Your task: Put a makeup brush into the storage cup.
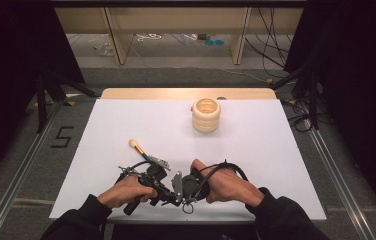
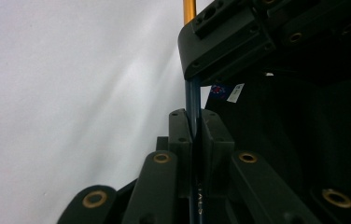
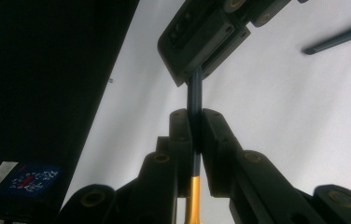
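A thin brush with a dark blue handle (image 2: 192, 95) and a gold ferrule (image 2: 189, 9) is held between both grippers near the table's front edge. My left gripper (image 2: 193, 122) is shut on the handle, and my right gripper (image 3: 195, 119) is shut on the same handle (image 3: 194, 91), just past the gold part (image 3: 192, 200). The two grippers face each other almost nose to nose: left gripper (image 1: 162, 191), right gripper (image 1: 180, 187). A second brush (image 1: 141, 150) with a cream tip lies on the white table (image 1: 256, 150) just beyond them.
A cream ribbed cup (image 1: 206, 115) stands upright at the back middle of the table. The lying brush's dark handle (image 3: 337, 39) crosses the upper right of the right gripper view. Dark curtains and metal stands flank the table.
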`<action>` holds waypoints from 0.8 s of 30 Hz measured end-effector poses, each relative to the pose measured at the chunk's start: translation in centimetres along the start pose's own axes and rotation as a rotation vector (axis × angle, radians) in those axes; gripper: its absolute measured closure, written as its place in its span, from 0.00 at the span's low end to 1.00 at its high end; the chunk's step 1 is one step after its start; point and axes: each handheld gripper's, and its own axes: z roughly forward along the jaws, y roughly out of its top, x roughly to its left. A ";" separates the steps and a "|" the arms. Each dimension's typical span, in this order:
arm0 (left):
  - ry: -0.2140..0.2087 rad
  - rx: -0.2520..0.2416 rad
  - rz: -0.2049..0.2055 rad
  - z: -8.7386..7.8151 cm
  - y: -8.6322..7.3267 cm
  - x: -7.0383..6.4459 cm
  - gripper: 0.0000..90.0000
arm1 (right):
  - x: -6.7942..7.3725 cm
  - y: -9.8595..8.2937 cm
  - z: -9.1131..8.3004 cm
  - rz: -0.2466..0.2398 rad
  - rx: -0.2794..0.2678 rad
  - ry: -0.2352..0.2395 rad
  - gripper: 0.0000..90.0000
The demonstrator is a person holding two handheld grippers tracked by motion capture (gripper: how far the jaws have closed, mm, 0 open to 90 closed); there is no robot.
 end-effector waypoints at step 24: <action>0.142 -0.199 0.026 -1.4 0.1 0.5 0.94 | -2.0 -3.8 -5.2 0.448 -0.299 -0.320 0.47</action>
